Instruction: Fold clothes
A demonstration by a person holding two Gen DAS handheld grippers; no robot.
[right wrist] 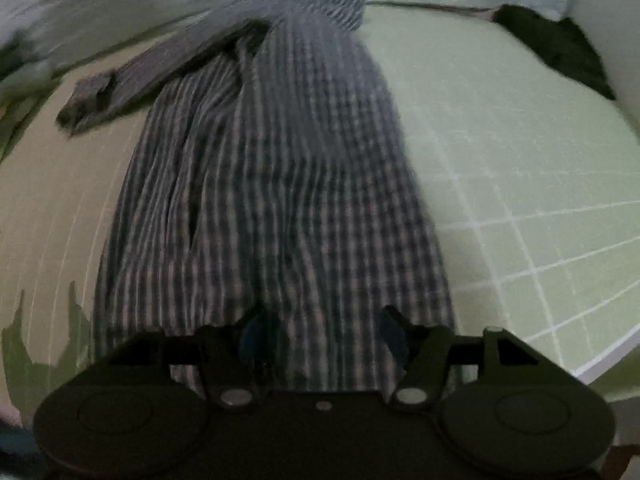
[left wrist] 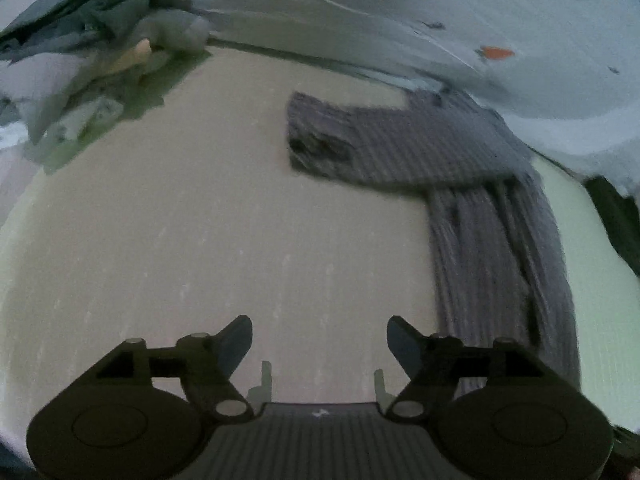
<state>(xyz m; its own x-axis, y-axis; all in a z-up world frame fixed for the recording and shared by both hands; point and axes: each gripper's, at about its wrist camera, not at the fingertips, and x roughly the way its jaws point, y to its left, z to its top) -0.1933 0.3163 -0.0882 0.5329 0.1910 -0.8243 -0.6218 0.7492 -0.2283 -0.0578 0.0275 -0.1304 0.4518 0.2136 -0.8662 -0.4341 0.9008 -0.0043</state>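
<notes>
At the far left of the left wrist view a heap of crumpled clothes [left wrist: 92,64] lies on the table [left wrist: 200,220], well apart from everything else. The left tool [left wrist: 320,344] hangs over bare table with its two fingers spread wide and nothing between them. To its right lies the striped shirt [left wrist: 492,240], its body stretched as a long narrow band running away from the camera, while one sleeve [left wrist: 360,140] branches off to the left at the far end, roughly square to the body. A pale cloth [left wrist: 520,20] lies bunched along the far edge of the table. In the right wrist view the striped shirt [right wrist: 280,184] fills the middle, its long axis running straight away from the tool, the sleeve [right wrist: 160,80] angling off to the left near the far end. The right tool [right wrist: 320,332] sits over the near hem with its fingers spread, the fabric lying between them but not pinched. To the right is a green cutting mat [right wrist: 520,152] with white grid lines, and a dark garment [right wrist: 560,48] lies at its far corner.
</notes>
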